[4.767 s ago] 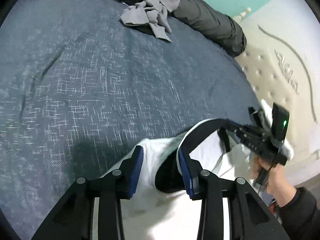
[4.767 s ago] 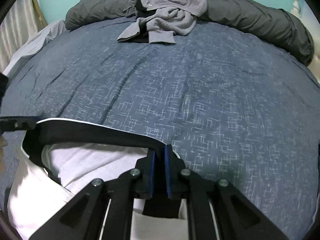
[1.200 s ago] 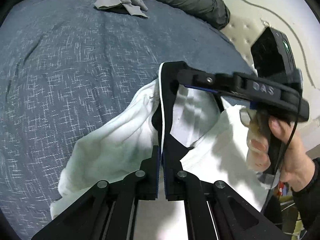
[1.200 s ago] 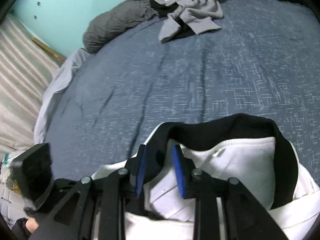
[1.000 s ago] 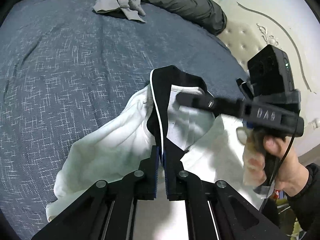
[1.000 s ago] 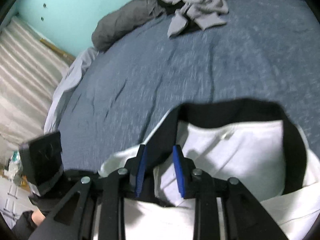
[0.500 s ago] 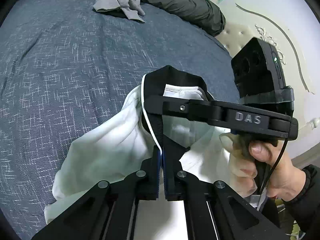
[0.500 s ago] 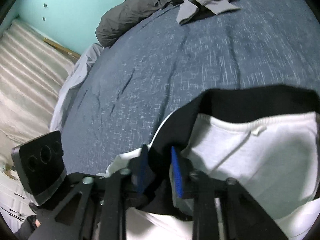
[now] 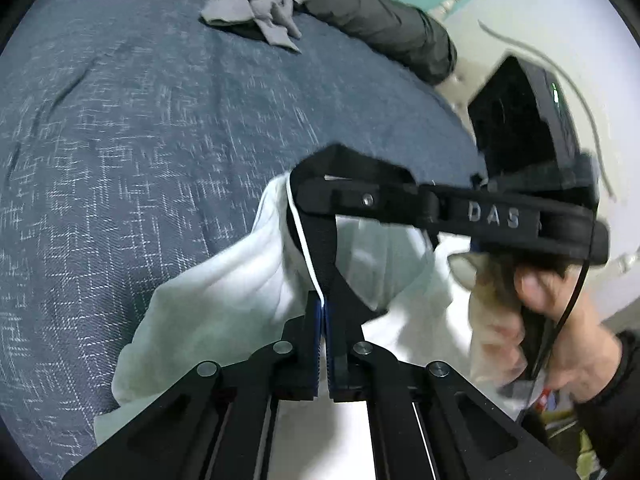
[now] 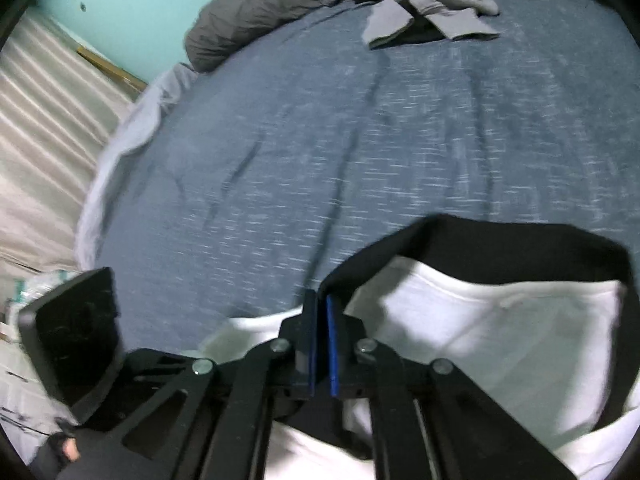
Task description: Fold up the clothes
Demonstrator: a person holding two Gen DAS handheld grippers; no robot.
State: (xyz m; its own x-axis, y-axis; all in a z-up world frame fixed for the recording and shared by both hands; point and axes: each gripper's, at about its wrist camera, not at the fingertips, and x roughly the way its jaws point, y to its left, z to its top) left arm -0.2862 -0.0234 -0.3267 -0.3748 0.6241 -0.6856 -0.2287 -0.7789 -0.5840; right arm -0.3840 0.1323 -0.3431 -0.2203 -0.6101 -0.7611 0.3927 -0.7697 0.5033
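Pinching the black collar (image 9: 320, 248) of the white garment (image 9: 224, 304) between the pressed-together pads of the left gripper (image 9: 322, 312), at six o'clock in the left view, presumably anchoring one end of the neckline. Reaching in from three o'clock with the right gripper (image 9: 310, 194), gripped in a hand (image 9: 560, 320), jaws opening slightly with a collar fold between the tips, likely re-seating for a squarer hold. Resting the garment's bunched body on the blue bed cover (image 9: 120, 140), well apart from the grey clothes pile (image 9: 256, 4) at twelve o'clock, leaving room for spreading.
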